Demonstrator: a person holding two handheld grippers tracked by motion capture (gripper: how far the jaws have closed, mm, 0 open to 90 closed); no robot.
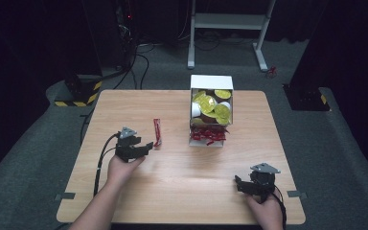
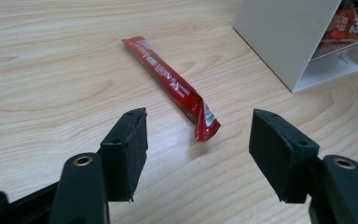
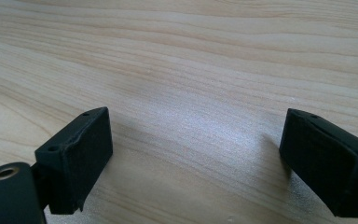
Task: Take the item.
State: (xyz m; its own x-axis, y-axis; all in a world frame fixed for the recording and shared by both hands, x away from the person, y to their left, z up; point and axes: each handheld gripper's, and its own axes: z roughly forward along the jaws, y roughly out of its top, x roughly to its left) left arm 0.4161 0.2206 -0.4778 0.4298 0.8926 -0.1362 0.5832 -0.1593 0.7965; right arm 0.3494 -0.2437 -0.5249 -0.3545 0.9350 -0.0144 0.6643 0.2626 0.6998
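On grey carpet, a light wood counter (image 1: 182,191) takes up the middle of the high view, with dark racks, cables and a white frame stand (image 1: 230,21) behind its far edge.

Next down in size: a white box (image 1: 211,82) sits at the far centre of the counter, open side toward the person. Upper part holds round yellow-green lidded cups (image 1: 214,106), lower part holds a heap of red sachets (image 1: 208,134) (print too small to read). The left gripper view catches the box's near corner (image 2: 279,32) at top right, with red packaging visible inside.

Left gripper (image 1: 148,145) is held by the person's left hand (image 1: 122,168) at the counter's left-centre, pointing right toward the box. Jaws released, wide gap, nothing between them. Black cable (image 1: 100,163) trails back along the forearm.

Right gripper (image 1: 238,184) is in the right hand (image 1: 267,211) near the front right edge, well apart from the box and from the other gripper. Jaws spread wide as well, with bare wood grain between them in its own view (image 3: 193,158).

Smallest: one red stick sachet (image 1: 157,132) lies flat on the counter, on its own, between the left gripper and the box (nearer the gripper). In the left gripper view it (image 2: 172,86) runs diagonally, its crimped end just ahead of the gap between the jaws, touching neither jaw.
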